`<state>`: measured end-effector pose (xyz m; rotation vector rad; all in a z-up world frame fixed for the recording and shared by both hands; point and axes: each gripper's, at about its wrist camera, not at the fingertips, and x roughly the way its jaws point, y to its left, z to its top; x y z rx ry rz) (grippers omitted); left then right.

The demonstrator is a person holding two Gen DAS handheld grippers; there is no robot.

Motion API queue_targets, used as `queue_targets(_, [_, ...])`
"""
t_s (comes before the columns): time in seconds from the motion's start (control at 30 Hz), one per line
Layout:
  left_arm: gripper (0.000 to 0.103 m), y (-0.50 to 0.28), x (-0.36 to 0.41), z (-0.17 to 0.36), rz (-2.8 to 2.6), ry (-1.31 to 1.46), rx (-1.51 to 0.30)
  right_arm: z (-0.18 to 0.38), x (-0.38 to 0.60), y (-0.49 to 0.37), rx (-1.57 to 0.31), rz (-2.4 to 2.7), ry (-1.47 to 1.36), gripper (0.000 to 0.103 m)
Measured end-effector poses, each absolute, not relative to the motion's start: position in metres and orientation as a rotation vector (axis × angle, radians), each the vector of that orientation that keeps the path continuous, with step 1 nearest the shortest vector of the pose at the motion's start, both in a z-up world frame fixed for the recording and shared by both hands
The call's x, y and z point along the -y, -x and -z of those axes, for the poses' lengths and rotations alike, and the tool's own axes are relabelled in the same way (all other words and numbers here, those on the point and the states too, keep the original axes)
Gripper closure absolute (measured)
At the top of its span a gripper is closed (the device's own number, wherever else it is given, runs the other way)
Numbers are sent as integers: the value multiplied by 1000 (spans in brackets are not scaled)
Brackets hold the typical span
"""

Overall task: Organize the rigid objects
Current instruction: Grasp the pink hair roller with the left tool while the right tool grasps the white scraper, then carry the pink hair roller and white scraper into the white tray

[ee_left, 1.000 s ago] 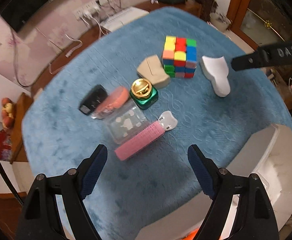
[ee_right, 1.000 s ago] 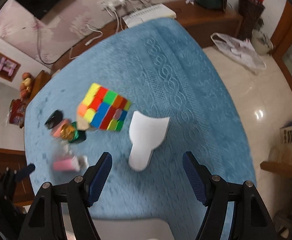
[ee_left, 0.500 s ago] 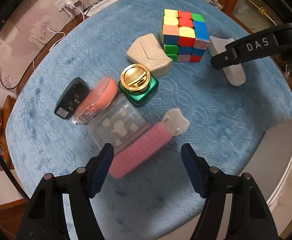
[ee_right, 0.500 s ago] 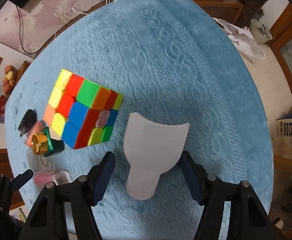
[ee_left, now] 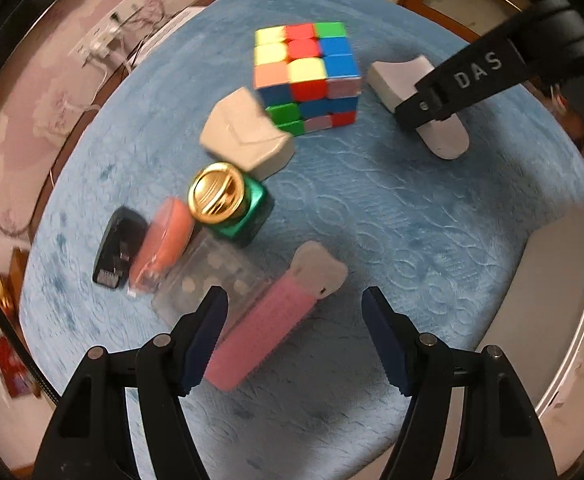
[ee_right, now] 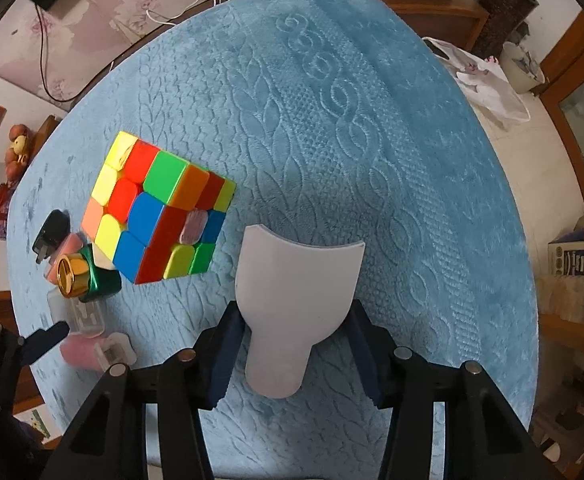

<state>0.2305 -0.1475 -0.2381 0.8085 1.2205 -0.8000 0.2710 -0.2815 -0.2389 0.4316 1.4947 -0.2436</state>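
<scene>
My left gripper [ee_left: 296, 340] is open, its fingers straddling the near end of a pink hair roller [ee_left: 263, 328] that lies on the blue cloth. My right gripper [ee_right: 296, 348] is open, its fingers on either side of a white scoop-shaped piece [ee_right: 292, 292], close to it; the piece rests on the cloth and also shows in the left wrist view [ee_left: 396, 76]. A colourful puzzle cube [ee_right: 159, 208] stands left of it.
Near the roller sit a clear box [ee_left: 211, 280], a green bottle with a gold cap [ee_left: 227, 204], an orange lid [ee_left: 163, 244], a black charger [ee_left: 115, 252] and a beige case [ee_left: 247, 136]. A white bin [ee_left: 552, 320] stands at the right edge.
Both grippers moved forward and down. The left one now straddles the pink roller; the right one has closed in around the white scoop piece.
</scene>
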Motion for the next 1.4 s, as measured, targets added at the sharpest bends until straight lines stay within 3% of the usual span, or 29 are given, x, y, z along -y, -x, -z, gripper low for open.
queue_targets(0.33, [59,-211,167,242,883,-1110,-1061,235,265,-272,-1488,233,-348,51])
queue_targets(0.63, [60,-172,168,262,943,-1387,-973,235,266,-269,-1479,202,-320,52])
queue_targets(0.7, [61,-175,168,263,947,-1372,-999,234,263,-268,-1472,197,-295,52])
queue_targets(0.77, [72,-181,169,263,965,-1355,-1029,234,260,-266,-1466,188,-284,52])
queue_targets(1.0, [75,-198,166,253,898,-1219,-1122,215,253,-248,-1438,121,-298,52])
queue_targets(1.4, [76,-209,139,175,660,-887,-1247,149,253,-218,-1320,56,-366,52])
